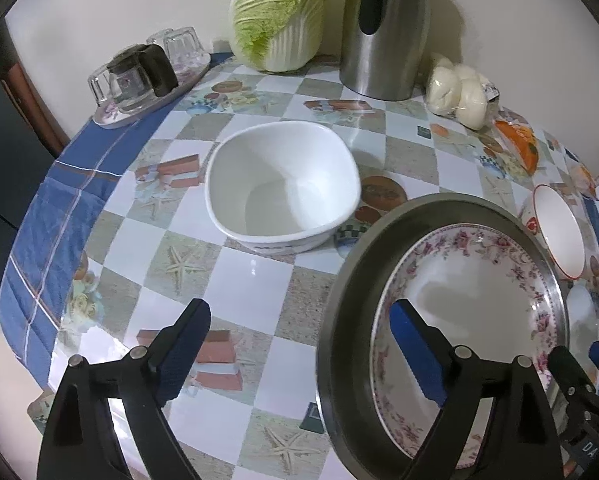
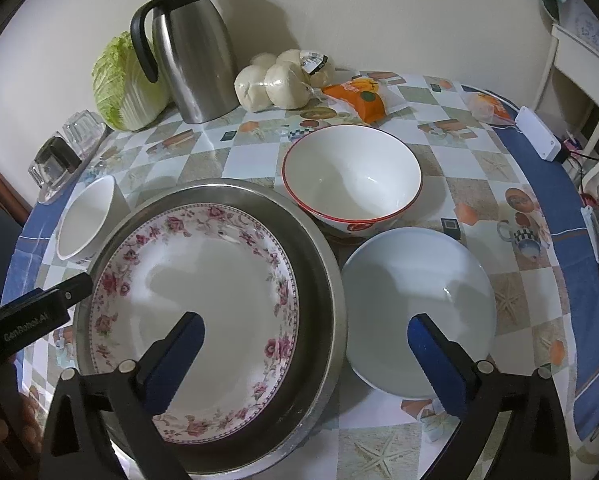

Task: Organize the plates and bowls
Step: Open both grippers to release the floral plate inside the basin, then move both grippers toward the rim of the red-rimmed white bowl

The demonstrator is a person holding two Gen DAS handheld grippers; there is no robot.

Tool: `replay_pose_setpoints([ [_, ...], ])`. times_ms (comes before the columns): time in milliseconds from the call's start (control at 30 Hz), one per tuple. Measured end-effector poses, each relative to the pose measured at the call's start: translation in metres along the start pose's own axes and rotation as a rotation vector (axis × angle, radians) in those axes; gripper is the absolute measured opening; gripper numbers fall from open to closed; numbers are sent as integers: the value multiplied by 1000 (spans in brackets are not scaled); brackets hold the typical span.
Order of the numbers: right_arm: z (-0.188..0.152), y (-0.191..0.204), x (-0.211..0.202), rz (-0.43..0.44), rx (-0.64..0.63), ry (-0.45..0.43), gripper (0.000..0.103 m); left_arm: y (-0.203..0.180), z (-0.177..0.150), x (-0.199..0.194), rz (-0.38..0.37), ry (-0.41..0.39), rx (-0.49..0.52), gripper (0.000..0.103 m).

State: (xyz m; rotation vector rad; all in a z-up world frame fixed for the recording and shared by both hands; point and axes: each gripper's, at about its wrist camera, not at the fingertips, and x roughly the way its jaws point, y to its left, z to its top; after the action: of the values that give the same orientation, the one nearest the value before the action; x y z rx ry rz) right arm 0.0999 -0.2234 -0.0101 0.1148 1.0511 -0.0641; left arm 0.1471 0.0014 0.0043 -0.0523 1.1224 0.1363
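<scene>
Here the left tongs (image 1: pixel 299 344) stand wide with nothing between the pads: one finger hangs over bare table (image 1: pixel 259 288), the other over the floral plate (image 1: pixel 471 280). That plate lies inside a round steel tray (image 1: pixel 351 280), which sits on the checked cloth. Beyond the left tongs, well apart from the fingers, a square white bowl (image 1: pixel 283 184) stands upright on the table, just beside the tray's rim.

The right tongs (image 2: pixel 305 354) are also spread wide and grip nothing. One finger hovers over the floral plate (image 2: pixel 203 280), the other over a pale plain bowl (image 2: pixel 415 304) that sits just beside the steel tray (image 2: pixel 323 280). Behind that, a red-rimmed bowl (image 2: pixel 351 176) stands upright, close to both the tray and the pale bowl. The square bowl (image 2: pixel 87 220) shows at the tray's far side, and part of the left tool pokes in below it.

Along the wall sit a cabbage (image 1: pixel 279 16), a steel jug (image 2: pixel 187 48), a bag of buns (image 2: pixel 275 80) and an orange packet (image 2: pixel 359 100). Upturned glasses (image 1: pixel 179 46) rest on a small tray at the table's edge.
</scene>
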Motion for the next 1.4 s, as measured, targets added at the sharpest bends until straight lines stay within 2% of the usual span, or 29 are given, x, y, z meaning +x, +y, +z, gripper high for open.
replay_pose_setpoints([
  [167, 1, -2, -7, 4, 1, -21, 103, 5, 1, -6, -1, -26, -22, 97],
  [500, 5, -7, -31, 39, -5, -108, 103, 7, 10, -15, -25, -88, -48, 98],
  [633, 5, -12, -36, 62, -3, -147, 103, 2, 9, -21, -40, -153, -34, 98],
  [667, 4, -12, -36, 65, -2, -147, 103, 1, 8, -21, -65, -169, -29, 99],
  [767, 4, -15, -38, 84, 2, -147, 103, -2, 7, -20, -163, -161, -34, 102],
  [800, 3, -15, -38, 90, 0, -146, 103, -3, 7, -21, -174, -162, -34, 102],
  [933, 4, -16, -42, 122, -9, -165, 103, -11, 6, -26, -177, -193, -8, 102],
  [1033, 8, -25, -44, 122, 30, -178, 103, -16, 7, -25, -196, -175, 11, 102],
  [1167, 13, -34, -52, 104, 56, -210, 103, -20, 11, -25, -172, -170, 24, 102],
  [1400, 24, -49, -65, 118, 105, -200, 103, -40, 28, -44, -238, -184, 66, 102],
])
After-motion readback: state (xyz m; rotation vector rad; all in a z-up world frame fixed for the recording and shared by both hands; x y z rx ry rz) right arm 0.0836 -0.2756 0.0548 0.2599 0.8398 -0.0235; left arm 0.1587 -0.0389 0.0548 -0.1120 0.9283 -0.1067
